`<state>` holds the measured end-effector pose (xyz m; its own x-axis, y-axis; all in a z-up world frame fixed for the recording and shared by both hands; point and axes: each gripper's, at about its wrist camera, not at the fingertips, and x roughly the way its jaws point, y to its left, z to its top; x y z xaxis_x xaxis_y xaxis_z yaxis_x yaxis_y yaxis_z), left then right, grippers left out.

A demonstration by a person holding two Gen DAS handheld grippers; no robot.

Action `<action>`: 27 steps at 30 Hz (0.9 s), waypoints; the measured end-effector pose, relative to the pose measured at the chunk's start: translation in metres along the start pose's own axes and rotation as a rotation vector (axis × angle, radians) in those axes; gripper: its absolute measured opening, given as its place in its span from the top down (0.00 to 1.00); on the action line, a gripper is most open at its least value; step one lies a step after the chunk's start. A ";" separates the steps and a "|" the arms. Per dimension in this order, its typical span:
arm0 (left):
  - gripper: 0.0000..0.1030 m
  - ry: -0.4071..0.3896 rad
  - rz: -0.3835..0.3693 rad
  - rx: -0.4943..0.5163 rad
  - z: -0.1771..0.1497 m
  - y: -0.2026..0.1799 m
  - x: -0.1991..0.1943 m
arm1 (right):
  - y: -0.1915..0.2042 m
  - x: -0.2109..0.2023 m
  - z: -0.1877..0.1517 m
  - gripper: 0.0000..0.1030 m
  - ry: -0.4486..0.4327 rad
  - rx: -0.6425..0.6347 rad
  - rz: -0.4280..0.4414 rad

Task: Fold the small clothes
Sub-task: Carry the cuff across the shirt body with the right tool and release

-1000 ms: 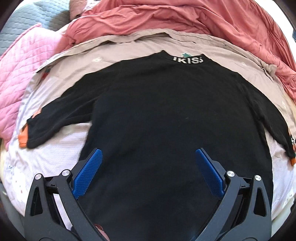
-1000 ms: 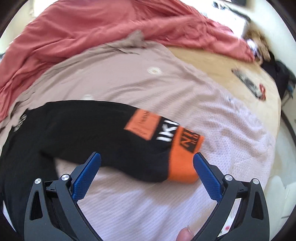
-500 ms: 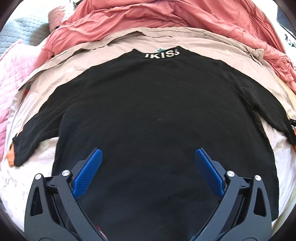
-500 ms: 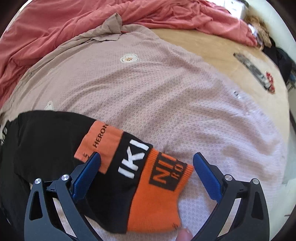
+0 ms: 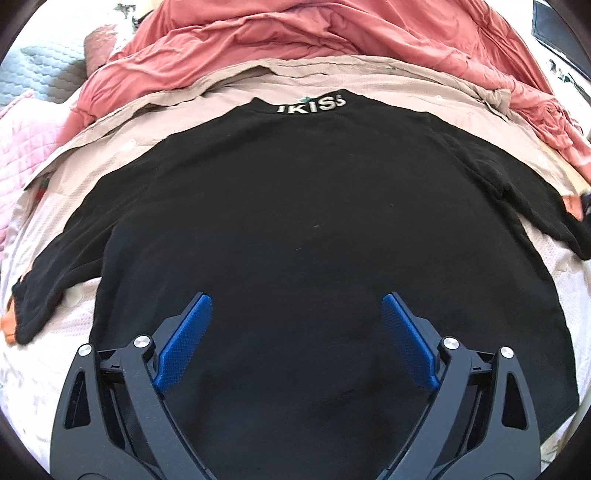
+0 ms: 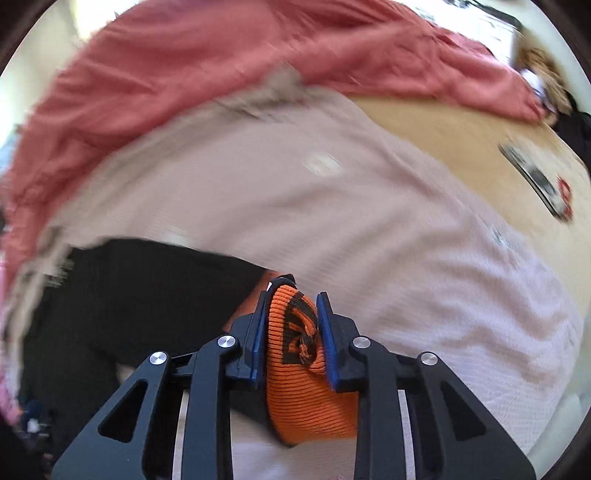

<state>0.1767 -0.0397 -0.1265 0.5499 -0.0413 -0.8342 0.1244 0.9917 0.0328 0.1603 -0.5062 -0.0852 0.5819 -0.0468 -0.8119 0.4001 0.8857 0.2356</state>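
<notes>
The folding has only just begun. The big black long-sleeved knit top (image 5: 314, 229) lies flat and spread out on the pale pink bumpy bed sheet (image 5: 55, 350). Its body is not folded at all, and I think both sleeves still need to come in over the middle before the body gets folded up. A rumpled red blanket (image 5: 295, 33) sits behind the top, near its neck.

The left gripper (image 5: 297, 341) is over the bottom part of the top. Its blue jaws are wide apart and are closing a little, and they squeeze nothing yet.

The sleeve's orange ribbed cuff (image 6: 299, 387) is bunched up between the blue jaws of the right gripper (image 6: 291, 328). These jaws are closing and they already pinch the cuff tight. The black sleeve trails off to the left from there.
</notes>
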 end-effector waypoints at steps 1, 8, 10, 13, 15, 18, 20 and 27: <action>0.16 0.003 0.000 -0.008 0.000 0.003 0.001 | 0.010 -0.006 0.004 0.77 -0.010 -0.002 0.038; 0.16 -0.010 0.013 -0.055 0.000 0.022 -0.003 | 0.173 -0.024 0.036 0.77 -0.026 -0.183 0.360; 0.16 -0.013 0.007 -0.067 -0.001 0.027 -0.005 | 0.219 -0.015 0.035 0.77 0.003 -0.233 0.412; 0.16 -0.014 -0.003 -0.079 -0.003 0.032 -0.006 | 0.284 0.001 0.020 0.77 0.056 -0.309 0.478; 0.16 -0.014 -0.015 -0.088 -0.005 0.036 -0.006 | 0.326 0.015 0.007 0.77 0.097 -0.372 0.503; 0.16 -0.020 -0.035 -0.106 -0.005 0.042 -0.007 | 0.372 0.039 -0.016 0.75 0.155 -0.438 0.510; 0.16 -0.027 -0.049 -0.121 -0.005 0.046 -0.007 | 0.394 0.052 -0.030 0.69 0.177 -0.488 0.501; 0.16 -0.024 -0.078 -0.149 -0.004 0.054 -0.004 | 0.410 0.058 -0.045 0.35 0.177 -0.540 0.537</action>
<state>0.1780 0.0149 -0.1236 0.5628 -0.1202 -0.8178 0.0449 0.9924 -0.1149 0.3262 -0.1255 -0.0595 0.4586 0.4859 -0.7440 -0.3310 0.8704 0.3645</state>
